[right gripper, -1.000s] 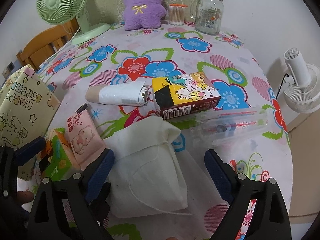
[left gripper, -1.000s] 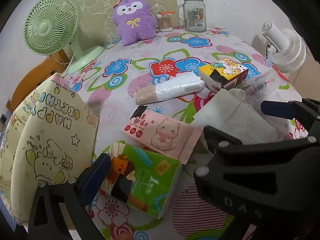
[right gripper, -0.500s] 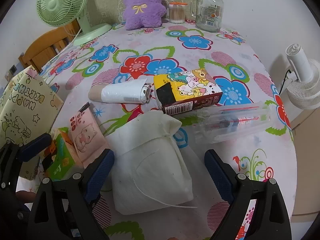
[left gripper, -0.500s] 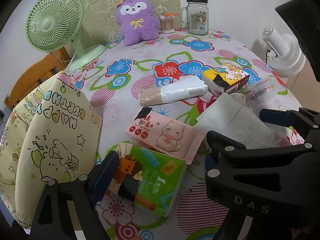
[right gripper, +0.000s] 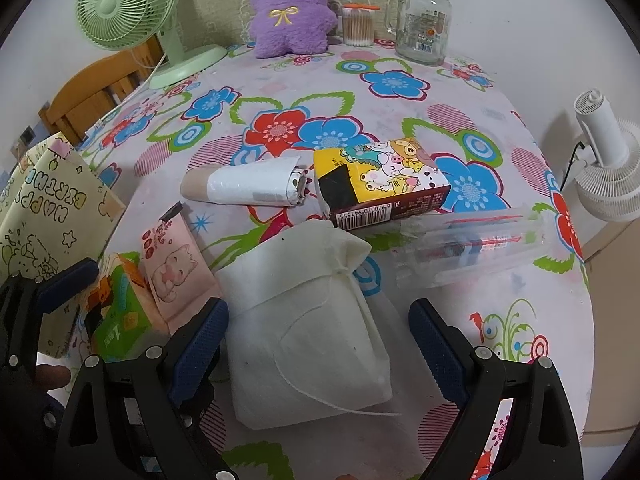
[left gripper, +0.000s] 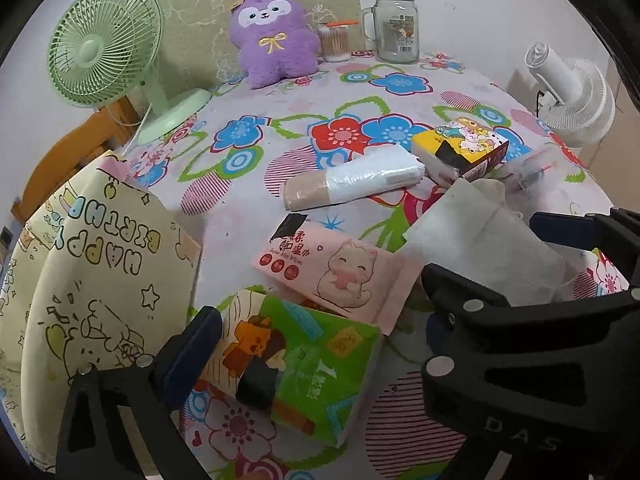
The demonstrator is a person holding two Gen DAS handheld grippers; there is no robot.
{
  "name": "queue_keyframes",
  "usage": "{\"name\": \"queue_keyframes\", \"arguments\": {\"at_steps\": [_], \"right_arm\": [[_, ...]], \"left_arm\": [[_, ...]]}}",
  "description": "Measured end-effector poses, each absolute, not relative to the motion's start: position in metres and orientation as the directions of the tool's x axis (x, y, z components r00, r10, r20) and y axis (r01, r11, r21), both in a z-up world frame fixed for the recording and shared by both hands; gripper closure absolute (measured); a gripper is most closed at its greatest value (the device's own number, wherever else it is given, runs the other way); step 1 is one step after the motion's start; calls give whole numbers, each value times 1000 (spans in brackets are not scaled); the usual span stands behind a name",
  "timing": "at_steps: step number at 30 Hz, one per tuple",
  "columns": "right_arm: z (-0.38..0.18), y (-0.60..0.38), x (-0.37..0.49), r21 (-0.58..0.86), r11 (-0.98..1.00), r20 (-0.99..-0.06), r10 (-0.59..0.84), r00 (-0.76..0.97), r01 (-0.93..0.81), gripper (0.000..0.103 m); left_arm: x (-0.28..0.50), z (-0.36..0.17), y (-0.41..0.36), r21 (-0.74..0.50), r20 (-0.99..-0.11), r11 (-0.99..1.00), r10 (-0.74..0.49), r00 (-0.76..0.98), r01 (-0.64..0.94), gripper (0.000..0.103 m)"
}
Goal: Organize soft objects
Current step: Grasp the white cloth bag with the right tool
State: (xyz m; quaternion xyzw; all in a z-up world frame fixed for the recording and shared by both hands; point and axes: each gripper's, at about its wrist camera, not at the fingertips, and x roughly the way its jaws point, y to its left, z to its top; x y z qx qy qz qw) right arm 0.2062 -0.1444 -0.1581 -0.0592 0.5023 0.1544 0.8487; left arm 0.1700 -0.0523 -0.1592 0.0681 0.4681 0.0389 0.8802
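A green tissue pack (left gripper: 304, 364) lies on the flowered tablecloth, between the open jaws of my left gripper (left gripper: 316, 344). A pink wet-wipes pack (left gripper: 332, 268) lies just behind it. A white drawstring pouch (right gripper: 312, 332) lies between the open jaws of my right gripper (right gripper: 320, 336). It also shows in the left wrist view (left gripper: 484, 244). A white roll of bags (right gripper: 248, 186), a yellow cartoon tissue box (right gripper: 380, 180) and a clear pen case (right gripper: 468, 240) lie behind the pouch. The green pack (right gripper: 116, 312) and pink pack (right gripper: 176, 268) show at the left of the right wrist view.
A cream "Happy Birthday" paper bag (left gripper: 88, 280) stands at the table's left edge. A purple plush (left gripper: 274, 36), cotton-swab jar (left gripper: 334, 42), glass mug jar (left gripper: 396, 32) and green fan (left gripper: 108, 48) stand at the back. A white fan (left gripper: 572, 92) stands off the right side.
Both grippers have drawn back and up a little, so the pouch and green pack sit further forward between the jaws. No object has moved.
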Motion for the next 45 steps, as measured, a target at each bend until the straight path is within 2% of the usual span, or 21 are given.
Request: {"name": "queue_keyframes", "arguments": {"at_steps": [9,11,13,15,16,18,24,35,45], "right_arm": [[-158,-143,207,55,946,-871,202,449,-320,10],[-158,-142,207,53,945,-871,201,447,-322,10],[-158,-142,207,57,944,-872,205,445,-324,10],[-158,-143,207,63,944,-871,211,444,-324,16],[-157,-143,207,65,944,-870,212,446,-323,19],[-156,-141,206,58,943,-868,210,450,-327,33],[-149,-142,204,61,944,-861,214,461,-324,49],[-131,-153,198,67,952,-838,216,501,-299,65],[-116,-153,190,71,951,-817,228,529,-300,70]], "left_arm": [[173,-161,-50,125,-824,992,98,558,10,1],[171,-161,-49,115,-823,993,94,560,2,4],[169,-160,-48,112,-820,994,98,564,-9,16],[167,-158,-48,119,-815,993,106,569,-14,27],[166,-157,-48,117,-817,993,105,567,-14,28],[167,-156,-48,110,-820,994,98,563,-13,29],[162,-152,-52,75,-825,997,56,562,11,34],[154,-134,-55,60,-802,998,39,596,14,34],[143,-119,-52,48,-782,999,33,622,7,34]]}}
